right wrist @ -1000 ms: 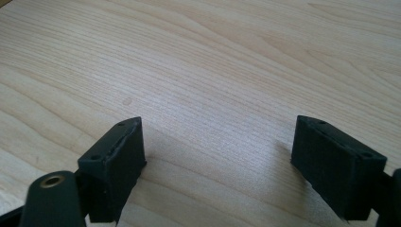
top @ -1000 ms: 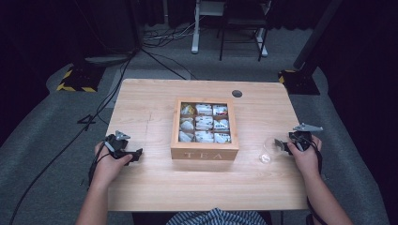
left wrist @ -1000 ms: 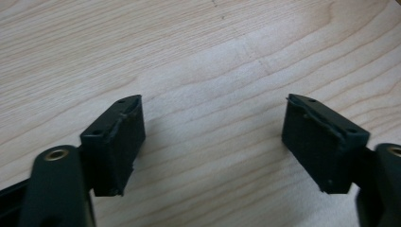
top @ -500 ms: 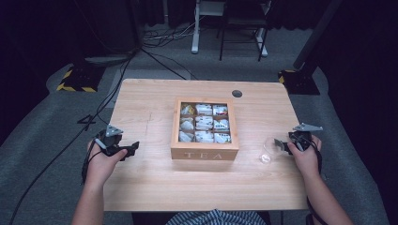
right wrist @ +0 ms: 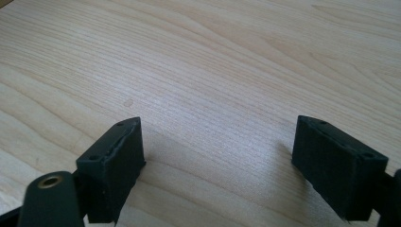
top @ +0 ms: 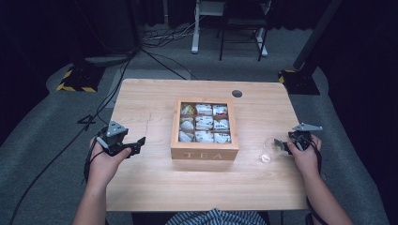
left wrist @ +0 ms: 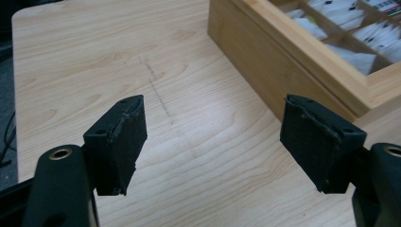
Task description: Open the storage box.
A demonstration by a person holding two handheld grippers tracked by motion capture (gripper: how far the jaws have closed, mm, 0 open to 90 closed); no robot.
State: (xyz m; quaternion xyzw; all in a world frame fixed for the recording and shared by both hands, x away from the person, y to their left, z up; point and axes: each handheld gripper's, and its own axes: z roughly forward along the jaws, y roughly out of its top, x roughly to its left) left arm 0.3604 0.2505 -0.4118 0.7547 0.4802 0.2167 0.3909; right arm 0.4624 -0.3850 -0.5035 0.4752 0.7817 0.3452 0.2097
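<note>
Tea box (top: 204, 129) sits mid-tabletop (top: 155, 183), lid open, packets in its compartments. Left tool (top: 136, 145) is off the box's left side, jaws wide, nothing between. Right tool (top: 280, 145) is near the right edge, jaws wide, just beside a small clear glass (top: 268, 151).

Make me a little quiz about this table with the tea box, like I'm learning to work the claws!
1. True or false: the left claw and the right claw are both open and empty.
2. How many compartments does the wooden tea box have? A: four. B: six. C: nine.
3. Fill in the gap: the word on the front of the tea box is ___.

Key: 1 true. 2 C. 3 TEA.
</note>
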